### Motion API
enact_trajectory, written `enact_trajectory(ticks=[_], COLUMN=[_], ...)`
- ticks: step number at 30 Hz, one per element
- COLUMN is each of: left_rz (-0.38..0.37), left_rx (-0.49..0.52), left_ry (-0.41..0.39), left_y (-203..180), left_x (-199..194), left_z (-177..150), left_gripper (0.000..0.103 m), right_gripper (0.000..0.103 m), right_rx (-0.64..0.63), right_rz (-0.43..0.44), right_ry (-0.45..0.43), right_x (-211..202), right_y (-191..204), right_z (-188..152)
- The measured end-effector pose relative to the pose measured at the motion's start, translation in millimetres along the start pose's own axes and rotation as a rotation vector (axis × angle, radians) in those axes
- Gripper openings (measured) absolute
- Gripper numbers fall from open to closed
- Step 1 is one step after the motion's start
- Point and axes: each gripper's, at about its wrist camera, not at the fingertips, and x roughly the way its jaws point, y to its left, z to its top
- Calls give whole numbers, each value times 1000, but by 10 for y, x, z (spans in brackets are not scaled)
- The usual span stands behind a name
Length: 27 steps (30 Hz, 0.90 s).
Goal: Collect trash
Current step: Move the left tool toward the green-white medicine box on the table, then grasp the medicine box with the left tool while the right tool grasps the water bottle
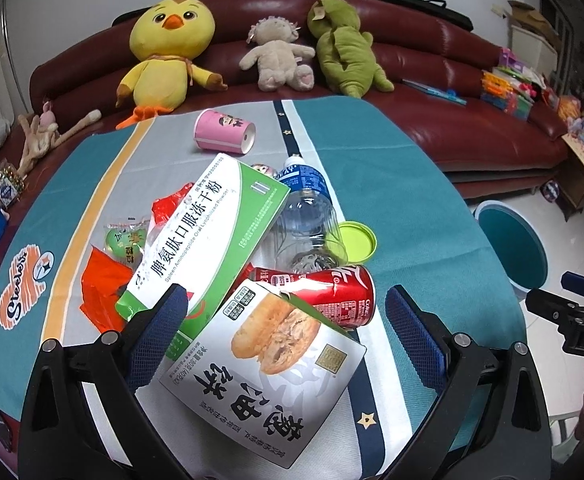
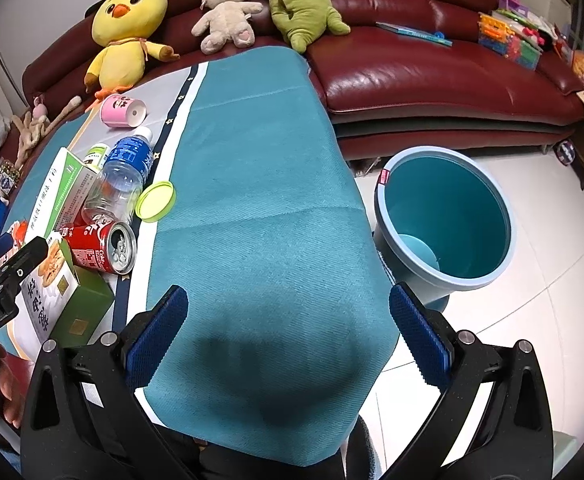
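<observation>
Trash pile on teal tablecloth (image 2: 260, 184): 2 cardboard boxes, nearest white pastry-print box (image 1: 268, 364) between wide-open, empty left gripper (image 1: 288, 332), leaning on 1 red soda can (image 1: 328, 292) that may roll if nudged, 1 clear plastic bottle (image 1: 304, 216); right gripper (image 2: 288, 332) open, empty, near 1 blue bin (image 2: 448, 220).

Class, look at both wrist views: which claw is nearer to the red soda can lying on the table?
Left. The left claw is open right over the trash pile, with the red soda can just beyond its fingertips. The right claw hovers open over bare teal cloth, with the can off to its left.
</observation>
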Motion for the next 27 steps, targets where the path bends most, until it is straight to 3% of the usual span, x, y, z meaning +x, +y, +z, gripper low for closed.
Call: enact_trajectory(ticks=[27], left_rz=[5], left_rx=[-10], left_ry=[-12], left_y=[108], left_x=[-53], left_z=[37], left_gripper=[99], right_gripper=[97], right_rx=[-13], right_rz=[0], right_ry=[-4], right_x=[-76], right_y=[77], right_z=[31])
